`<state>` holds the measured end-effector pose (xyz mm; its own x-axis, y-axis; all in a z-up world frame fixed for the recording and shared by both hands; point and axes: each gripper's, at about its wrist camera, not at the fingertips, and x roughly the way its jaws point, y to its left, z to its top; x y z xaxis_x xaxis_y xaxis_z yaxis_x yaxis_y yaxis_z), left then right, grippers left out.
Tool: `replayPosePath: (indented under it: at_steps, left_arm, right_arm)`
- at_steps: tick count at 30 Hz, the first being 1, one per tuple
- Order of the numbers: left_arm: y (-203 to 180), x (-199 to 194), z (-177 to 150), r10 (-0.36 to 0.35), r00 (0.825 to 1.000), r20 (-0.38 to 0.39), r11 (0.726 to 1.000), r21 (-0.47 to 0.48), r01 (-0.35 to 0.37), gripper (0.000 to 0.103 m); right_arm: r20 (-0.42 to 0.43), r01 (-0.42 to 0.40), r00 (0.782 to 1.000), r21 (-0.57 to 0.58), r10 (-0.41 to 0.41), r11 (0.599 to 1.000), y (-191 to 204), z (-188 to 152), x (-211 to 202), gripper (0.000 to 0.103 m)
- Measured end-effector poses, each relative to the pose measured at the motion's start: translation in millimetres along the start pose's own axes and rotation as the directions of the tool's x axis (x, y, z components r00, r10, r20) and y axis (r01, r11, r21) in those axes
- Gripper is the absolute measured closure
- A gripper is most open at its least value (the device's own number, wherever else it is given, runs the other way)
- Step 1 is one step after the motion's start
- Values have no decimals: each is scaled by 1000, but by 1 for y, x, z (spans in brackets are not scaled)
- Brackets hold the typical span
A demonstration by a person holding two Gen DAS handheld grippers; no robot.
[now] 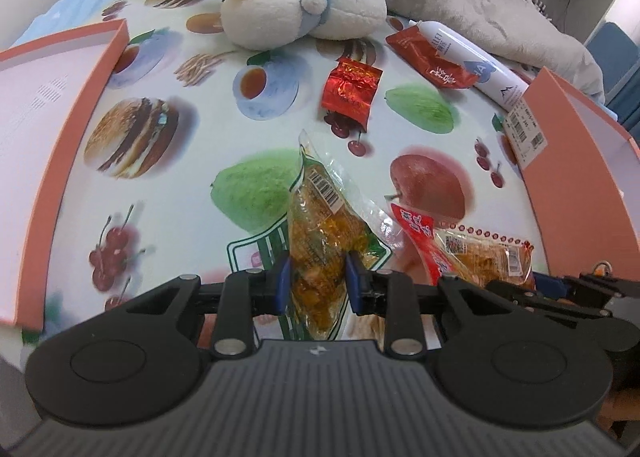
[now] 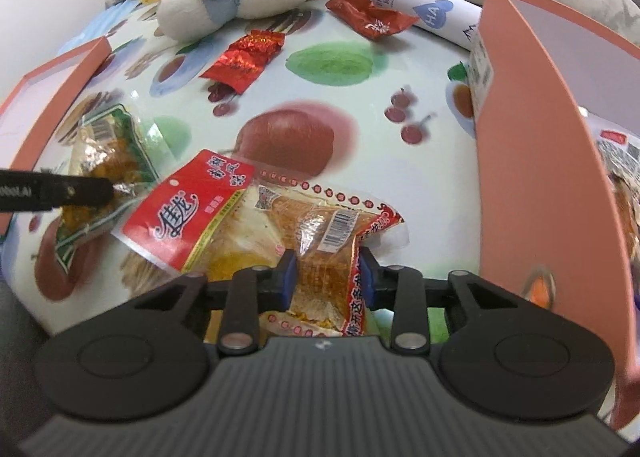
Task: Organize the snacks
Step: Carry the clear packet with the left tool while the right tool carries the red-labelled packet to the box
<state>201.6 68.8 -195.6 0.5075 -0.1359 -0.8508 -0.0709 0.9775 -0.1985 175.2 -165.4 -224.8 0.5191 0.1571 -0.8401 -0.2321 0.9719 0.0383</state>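
— Two salmon-pink box halves flank your work surface, a bed under a fruit-and-burger print cloth (image 1: 168, 193): left box (image 1: 44, 161) at the left edge, right box (image 1: 576, 185) at the right edge. Grey blanket (image 1: 480, 13) bunched along the far edge; white wall at left.

— And loose items?

— One plush bird (image 1: 296, 5) at the far edge, middle. One white tube (image 1: 476, 61) near the far right corner, its near end beside the right box. One flat dark-red sachet (image 1: 432, 61) lying against the tube. One red foil packet (image 1: 350, 91) mid-cloth, apart from the rest.

— What are you holding?

— Your left gripper (image 1: 316, 281) is pinched on the green-trimmed snack pack (image 1: 324, 225), near edge, middle. Your right gripper (image 2: 327, 277) is clamped on the red-trimmed snack pack (image 2: 320, 233), just beside it; a red-label pack (image 2: 188, 209) overlaps that one's left side.

— View differences?

— Right wrist view alone looks into the right box: packets inside, contents blurred. Left wrist view alone shows the barcode sticker (image 1: 524, 129) on that box's wall.
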Motion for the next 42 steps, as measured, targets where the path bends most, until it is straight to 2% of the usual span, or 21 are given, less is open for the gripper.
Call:
replayPosePath:
  at_steps: [6,17,28,42]
  left_arm:
    - [-3,-20,-4,-3,1000,22,1000,-16,4,71]
    - [-24,-52,19,-30,997,71,999,15,29,71]
    - [-60,-83,55,-85,987,137,994,74,76,71]
    - [-117,-106,86,-161,970,181,978,161,133,71]
  right_arm:
    - [31,-2,1000,25,2,1000,-3,-6,-19,71]
    - [140,-4,990,45,-3,999,-6,17,-66,71]
    - [253,2,967,77,-21,997,-26,43,-114,71]
    - [335,44,938,146,-91,988,-71,59,-157,71]
